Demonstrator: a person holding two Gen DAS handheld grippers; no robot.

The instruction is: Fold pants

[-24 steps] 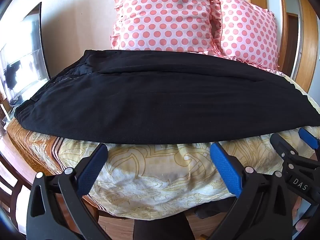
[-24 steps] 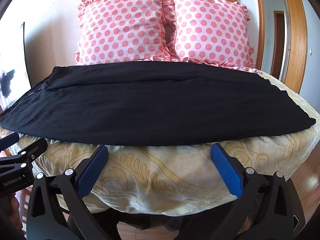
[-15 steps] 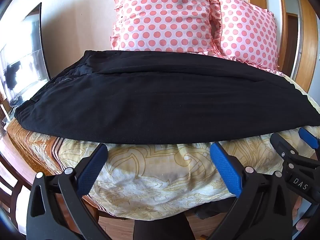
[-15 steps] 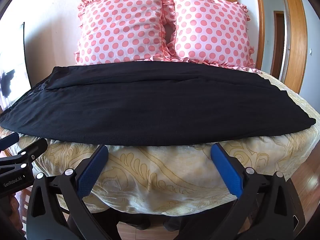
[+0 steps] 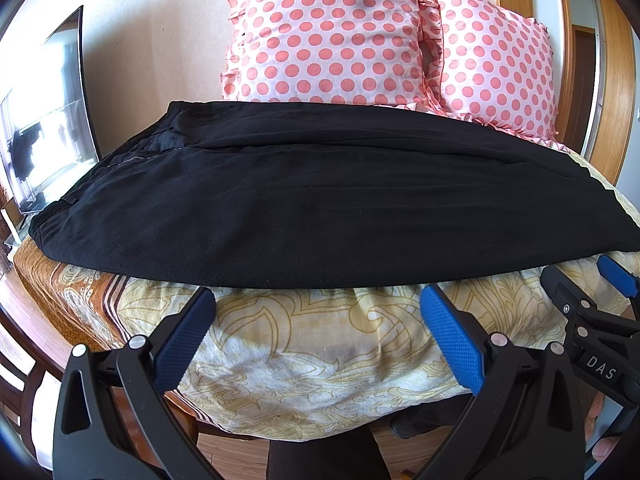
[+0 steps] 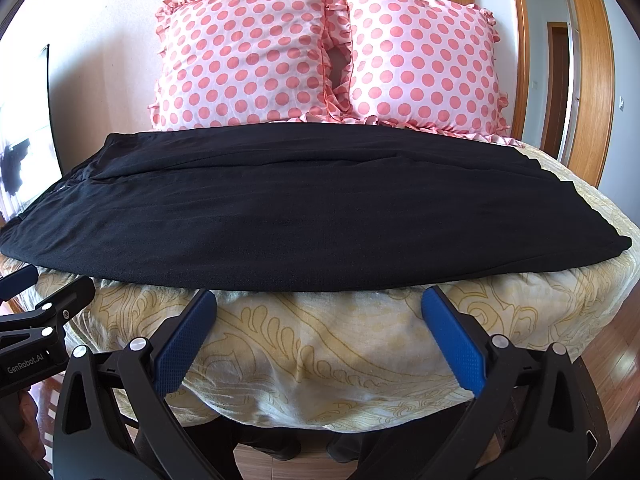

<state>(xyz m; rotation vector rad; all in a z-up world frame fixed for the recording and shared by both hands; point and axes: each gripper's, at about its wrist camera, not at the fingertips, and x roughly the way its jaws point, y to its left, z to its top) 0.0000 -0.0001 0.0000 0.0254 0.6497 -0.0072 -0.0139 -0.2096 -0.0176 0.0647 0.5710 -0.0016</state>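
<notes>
Claws [image 5: 316,332] lettered "DAS", "GenRobot.AI"

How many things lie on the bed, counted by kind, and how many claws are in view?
Black pants: 1, spread flat across the bedcover
Pink dotted pillows: 2, the left one and the right one, behind the pants
Claws: 2, the left claw and the right claw, both open and holding nothing
Total: 5

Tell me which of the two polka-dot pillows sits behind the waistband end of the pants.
The left pillow. It stands behind the waistband end of the pants; the right pillow stands behind the leg-cuff end.
</notes>
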